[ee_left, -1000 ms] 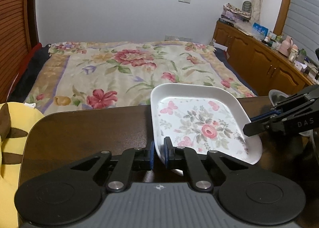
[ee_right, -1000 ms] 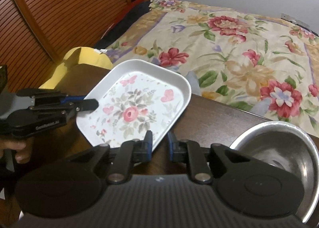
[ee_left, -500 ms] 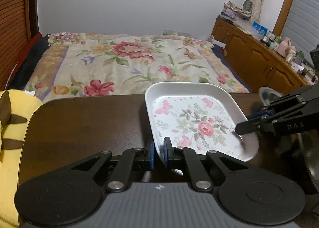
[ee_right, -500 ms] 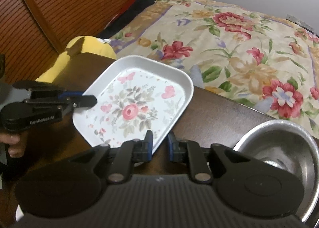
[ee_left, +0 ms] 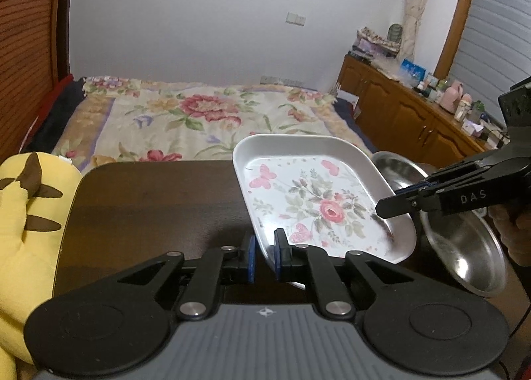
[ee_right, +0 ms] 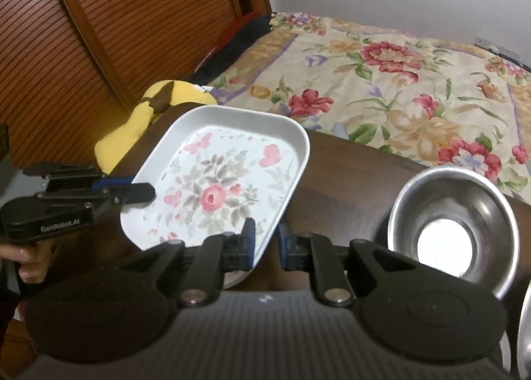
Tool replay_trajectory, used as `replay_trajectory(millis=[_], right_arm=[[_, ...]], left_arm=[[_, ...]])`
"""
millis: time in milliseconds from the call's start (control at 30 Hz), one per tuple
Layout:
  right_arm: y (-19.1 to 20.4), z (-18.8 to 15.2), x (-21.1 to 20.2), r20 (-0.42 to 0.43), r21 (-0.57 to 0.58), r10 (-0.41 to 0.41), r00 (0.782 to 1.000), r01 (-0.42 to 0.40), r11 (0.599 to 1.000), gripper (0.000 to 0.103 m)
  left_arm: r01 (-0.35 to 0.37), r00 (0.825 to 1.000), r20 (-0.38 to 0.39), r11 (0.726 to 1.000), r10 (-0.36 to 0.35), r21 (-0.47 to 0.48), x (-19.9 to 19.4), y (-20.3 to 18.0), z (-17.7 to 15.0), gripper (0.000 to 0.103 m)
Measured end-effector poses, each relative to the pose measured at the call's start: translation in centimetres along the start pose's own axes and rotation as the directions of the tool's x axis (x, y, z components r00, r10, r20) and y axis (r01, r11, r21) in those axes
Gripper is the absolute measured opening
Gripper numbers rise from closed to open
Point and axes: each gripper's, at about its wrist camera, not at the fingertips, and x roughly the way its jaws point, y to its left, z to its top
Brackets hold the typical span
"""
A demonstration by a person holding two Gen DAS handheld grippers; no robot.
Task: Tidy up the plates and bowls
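A: Grip first. The left hand-held gripper (ee_left: 264,255) is pinched onto the near rim of the plate (ee_left: 315,200), pads nearly together. The right hand-held gripper (ee_right: 265,247) straddles the opposite edge, its gap a bit wider than the rim, so whether it truly bites I cannot tell.

B: Advice?

A: Keep both level and the plate flat, I'd say; a one-sided pull could twist it loose.

B: Where is it?

A: Raised over the desk (ee_left: 149,200), tilted. It carries nothing. Just right, the steel bowl (ee_right: 451,220) stands with nothing in it; a second steel dish (ee_left: 464,253) sits nearer.
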Motion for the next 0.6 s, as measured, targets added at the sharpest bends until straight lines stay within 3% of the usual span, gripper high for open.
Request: replay_trajectory(millis=[600], right_arm=[[3.4,-5.1,-5.2,0.08,-0.004,-0.029,0.996,0.03,1.0,0.016]], left_arm=[[0.01,0.998,0.055,0.999,-0.012,0.035,-6.2,-2.8,-3.4,0.012]])
